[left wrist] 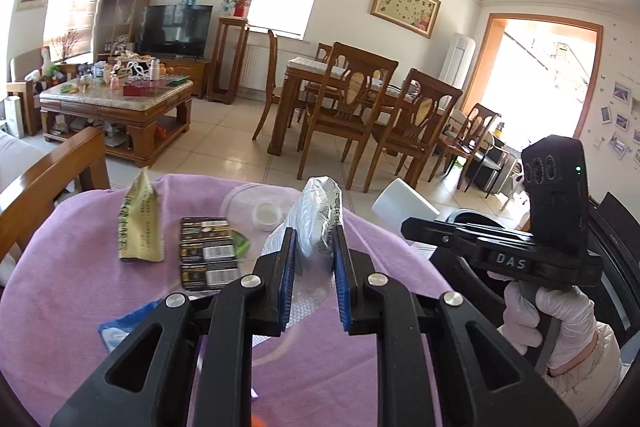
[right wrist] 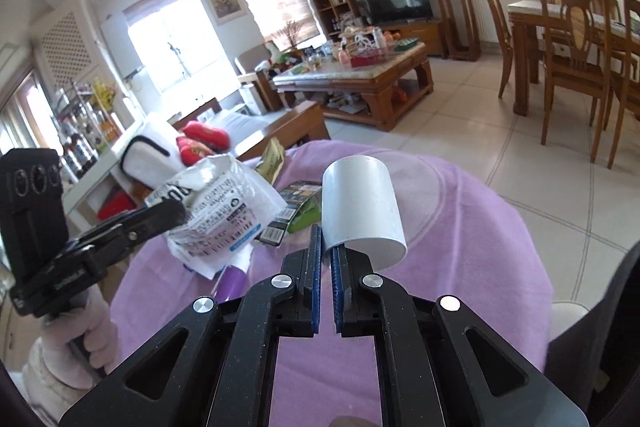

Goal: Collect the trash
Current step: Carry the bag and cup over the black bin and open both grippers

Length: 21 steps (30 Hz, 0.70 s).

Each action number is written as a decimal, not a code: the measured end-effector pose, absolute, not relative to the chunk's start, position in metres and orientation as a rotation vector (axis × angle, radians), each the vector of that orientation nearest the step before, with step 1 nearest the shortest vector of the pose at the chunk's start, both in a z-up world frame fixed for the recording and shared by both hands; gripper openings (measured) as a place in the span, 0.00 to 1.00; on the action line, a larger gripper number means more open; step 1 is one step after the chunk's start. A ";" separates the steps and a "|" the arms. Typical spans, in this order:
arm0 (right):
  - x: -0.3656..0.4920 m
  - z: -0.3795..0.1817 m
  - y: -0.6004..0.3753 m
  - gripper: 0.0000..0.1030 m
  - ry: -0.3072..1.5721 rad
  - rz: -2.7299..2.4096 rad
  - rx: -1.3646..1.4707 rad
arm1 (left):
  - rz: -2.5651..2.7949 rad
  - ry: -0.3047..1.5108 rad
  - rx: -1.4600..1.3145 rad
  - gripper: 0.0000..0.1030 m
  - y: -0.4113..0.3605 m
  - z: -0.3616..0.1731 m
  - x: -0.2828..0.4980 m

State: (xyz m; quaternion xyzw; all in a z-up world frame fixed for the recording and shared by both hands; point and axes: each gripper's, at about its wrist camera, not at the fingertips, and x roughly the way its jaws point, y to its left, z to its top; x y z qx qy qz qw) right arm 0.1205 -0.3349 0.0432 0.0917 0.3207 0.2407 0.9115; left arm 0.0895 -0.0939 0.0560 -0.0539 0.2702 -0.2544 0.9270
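The left claw [left wrist: 314, 247] is closed on a crumpled white bag [left wrist: 316, 223], its blue pads pressing both sides, the bag lifted above the purple-covered desk [left wrist: 60, 267]. The right claw [right wrist: 326, 255] is nearly closed, pinching the rim of a white cup [right wrist: 360, 207] that tilts away from it. Left of the left claw lie a yellow packet [left wrist: 140, 223] and a black box [left wrist: 204, 251]

Bright window glare, fisheye-warped edges, slight blur
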 end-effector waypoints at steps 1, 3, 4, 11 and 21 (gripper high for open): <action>0.109 0.048 -0.351 0.06 0.640 0.476 0.200 | -0.541 0.552 -0.102 0.17 -0.107 0.057 0.087; 0.087 0.054 -0.388 0.06 0.603 0.430 0.227 | -0.589 0.552 -0.087 0.17 -0.136 0.058 0.083; 0.078 0.056 -0.407 0.06 0.589 0.410 0.242 | -0.615 0.551 -0.079 0.17 -0.151 0.058 0.081; 0.019 0.040 -0.532 0.06 0.568 0.227 0.324 | -0.802 0.563 -0.020 0.17 -0.264 0.053 0.069; -0.017 -0.017 -0.651 0.06 0.622 0.080 0.426 | -0.971 0.699 -0.023 0.17 -0.388 0.008 0.075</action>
